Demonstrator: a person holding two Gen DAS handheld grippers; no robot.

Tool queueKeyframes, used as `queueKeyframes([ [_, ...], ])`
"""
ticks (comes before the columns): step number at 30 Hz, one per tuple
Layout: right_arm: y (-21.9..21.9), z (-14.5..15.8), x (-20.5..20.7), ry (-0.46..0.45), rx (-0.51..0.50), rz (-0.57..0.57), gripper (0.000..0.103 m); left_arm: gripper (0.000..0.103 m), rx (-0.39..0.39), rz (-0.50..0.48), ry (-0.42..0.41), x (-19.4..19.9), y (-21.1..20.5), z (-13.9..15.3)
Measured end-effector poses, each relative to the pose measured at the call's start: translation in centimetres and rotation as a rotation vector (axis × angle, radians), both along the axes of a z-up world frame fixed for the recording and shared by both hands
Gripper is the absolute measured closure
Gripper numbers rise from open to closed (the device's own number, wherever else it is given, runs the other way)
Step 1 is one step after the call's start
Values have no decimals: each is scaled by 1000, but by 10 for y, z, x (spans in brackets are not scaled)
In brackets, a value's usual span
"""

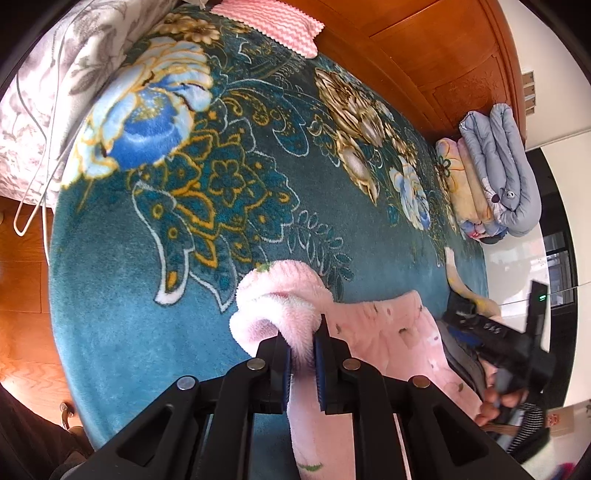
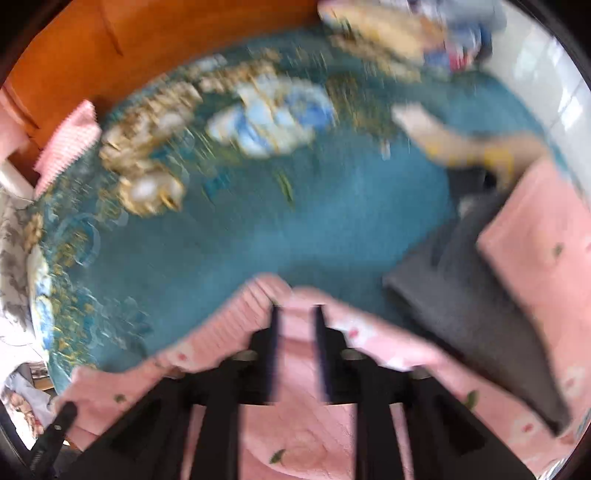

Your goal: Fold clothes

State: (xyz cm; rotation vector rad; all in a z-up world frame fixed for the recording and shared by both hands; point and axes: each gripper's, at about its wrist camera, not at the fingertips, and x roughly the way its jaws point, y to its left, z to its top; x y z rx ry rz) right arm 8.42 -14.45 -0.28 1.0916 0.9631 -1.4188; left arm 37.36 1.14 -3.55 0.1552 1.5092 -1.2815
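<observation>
On the teal floral blanket (image 1: 229, 236) lies the pink fleece garment (image 1: 388, 332), its cuff clamped in the left gripper (image 1: 302, 343). Above the garment's ribbed hem, the right gripper (image 2: 297, 314) hovers, jaws apart.

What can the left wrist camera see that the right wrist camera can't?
Only the left wrist view shows the left claw pinching the fluffy pink sleeve, a white hanger and a hand holding the other tool. Only the right wrist view, which is blurry, shows the right claw with its jaws apart over the pink garment, and a grey folded cloth. Both show the teal flowered blanket, the pink zigzag cloth and the pink garment.
</observation>
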Motion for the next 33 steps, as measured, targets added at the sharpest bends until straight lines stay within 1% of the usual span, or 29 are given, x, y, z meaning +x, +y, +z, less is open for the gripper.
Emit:
queueKeyframes([
  [2, -1, -14, -4, 22, 22, 45, 51, 91, 8, 4, 17, 2, 0, -3],
  [5, -7, -29, -1, 115, 68, 156, 51, 91, 16, 5, 31, 2, -2, -7],
  [8, -12, -40, 2, 185, 101, 261, 50, 91, 21, -4, 27, 0, -4, -8],
  [12, -17, -57, 9, 231, 142, 365, 50, 91, 18, -9, 21, -2, -5, -8],
  [14, -17, -63, 10, 231, 160, 388, 51, 91, 17, -8, 23, -1, -5, -8],
  [16, -15, -63, 6, 193, 164, 358, 58, 91, 15, -6, 25, -2, -5, -9],
  [18, -11, -61, 3, 149, 166, 332, 86, 91, 1, -9, 20, -3, -5, -7],
  [19, -8, -61, 5, 152, 164, 337, 93, 91, -7, -11, 17, -3, -5, -5],
  [20, -4, -60, 10, 172, 161, 356, 96, 91, -18, -11, 8, -4, -4, -3],
  [22, 0, -54, 19, 215, 137, 389, 98, 91, -46, -6, -18, -5, -2, 3],
  [23, -1, -44, 20, 209, 101, 381, 98, 92, -63, -2, -32, -5, -1, 6],
  [24, -4, -30, 20, 194, 53, 359, 99, 92, -74, 7, -41, -4, 0, 9],
  [26, -14, 8, 16, 163, -84, 296, 99, 92, -95, 27, -56, -1, 3, 13],
  [27, -21, 29, 14, 156, -155, 265, 99, 92, -89, 38, -61, 0, 3, 12],
  [29, -33, 62, 16, 173, -273, 231, 99, 92, -64, 53, -68, 2, 1, 8],
  [30, -40, 69, 18, 177, -299, 221, 99, 92, -49, 54, -70, 3, -1, 5],
  [31, -46, 68, 18, 174, -296, 214, 99, 92, -22, 49, -74, 2, -4, 2],
  [33, -54, 42, 25, 208, -216, 227, 99, 92, 33, 43, -70, 2, -8, -7],
])
